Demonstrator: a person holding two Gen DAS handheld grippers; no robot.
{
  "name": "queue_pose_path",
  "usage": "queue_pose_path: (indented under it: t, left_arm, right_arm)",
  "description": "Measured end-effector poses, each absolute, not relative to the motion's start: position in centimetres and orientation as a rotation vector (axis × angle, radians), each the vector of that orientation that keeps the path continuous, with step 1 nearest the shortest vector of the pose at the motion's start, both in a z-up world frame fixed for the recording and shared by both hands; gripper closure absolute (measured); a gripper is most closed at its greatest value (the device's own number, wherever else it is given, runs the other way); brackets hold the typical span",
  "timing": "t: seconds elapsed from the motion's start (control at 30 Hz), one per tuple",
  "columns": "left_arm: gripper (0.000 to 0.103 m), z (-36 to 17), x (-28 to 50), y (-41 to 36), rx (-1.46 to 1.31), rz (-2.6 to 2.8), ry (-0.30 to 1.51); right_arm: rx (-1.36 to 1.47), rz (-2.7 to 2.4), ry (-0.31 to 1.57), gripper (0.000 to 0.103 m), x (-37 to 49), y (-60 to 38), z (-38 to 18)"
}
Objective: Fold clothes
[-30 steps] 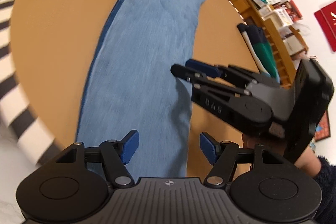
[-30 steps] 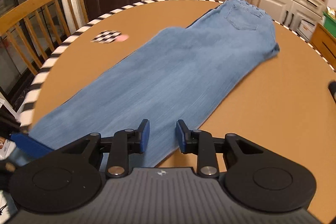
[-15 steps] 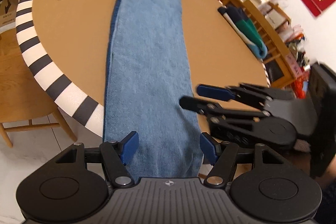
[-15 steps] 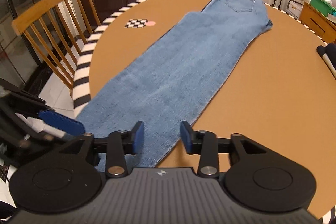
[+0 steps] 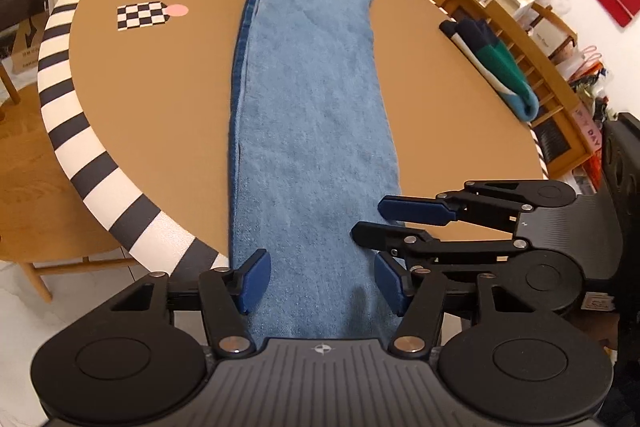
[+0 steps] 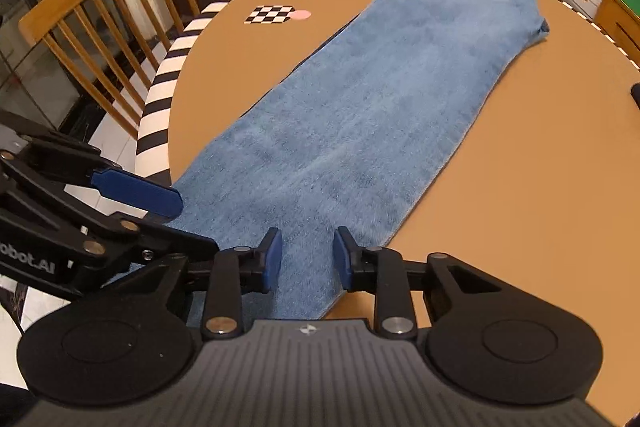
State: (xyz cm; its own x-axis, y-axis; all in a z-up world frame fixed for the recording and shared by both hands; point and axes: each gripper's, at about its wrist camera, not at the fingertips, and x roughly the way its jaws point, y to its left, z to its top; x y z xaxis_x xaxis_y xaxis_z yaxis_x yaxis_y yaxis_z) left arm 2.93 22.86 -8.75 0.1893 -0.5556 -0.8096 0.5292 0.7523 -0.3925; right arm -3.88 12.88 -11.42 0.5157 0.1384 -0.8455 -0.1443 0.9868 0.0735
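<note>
Jeans [image 5: 312, 99] lie flat on the tabletop [image 5: 160, 99], long axis running straight away from both claws, hem end nearest and overhanging the rim; left claw [image 5: 320, 281] and right claw [image 6: 307, 263] both released, empty, flanking the hem.

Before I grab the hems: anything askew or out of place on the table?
The jeans lie flat, folded lengthwise, but the hem end hangs past the table edge, and a darker under layer peeks out along one side. Both grippers, left gripper and right gripper, are open.
</note>
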Motion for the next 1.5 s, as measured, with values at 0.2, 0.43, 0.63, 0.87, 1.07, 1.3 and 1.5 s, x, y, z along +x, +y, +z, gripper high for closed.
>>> queue_pose_path:
  t: [0.2,0.43,0.63,0.87,1.07,1.3,1.5]
  left_arm:
    - [0.042,-8.6,2.3,23.6,0.050,-0.775,1.126]
    - [0.040,-8.9,2.3,24.9,0.033,-0.762,1.136]
    - [0.040,-9.3,3.5,26.0,-0.031,-0.772,1.162]
    - [0.035,-9.3,4.0,25.8,-0.047,-0.792,1.171]
    - [0.045,-9.4,3.3,25.0,-0.004,-0.819,1.170]
    - [0.090,-10.5,4.8,26.7,-0.131,-0.741,1.237]
    - [0.095,-10.6,4.9,26.3,-0.152,-0.707,1.255]
  right_arm:
    - [0.009,0.181,1.016,0.073,-4.1,12.5,-11.6]
    - [0.058,0.187,1.035,0.073,-3.8,11.7,-11.4]
    - [0.111,0.183,1.040,0.069,-3.7,11.4,-11.4]
    - [0.134,0.179,1.037,0.064,-3.7,11.5,-11.3]
    - [0.135,0.187,1.037,0.058,-3.7,11.7,-11.4]
    - [0.128,0.208,1.041,0.045,-3.6,12.1,-11.4]
    - [0.126,0.209,1.035,0.045,-3.7,12.3,-11.4]
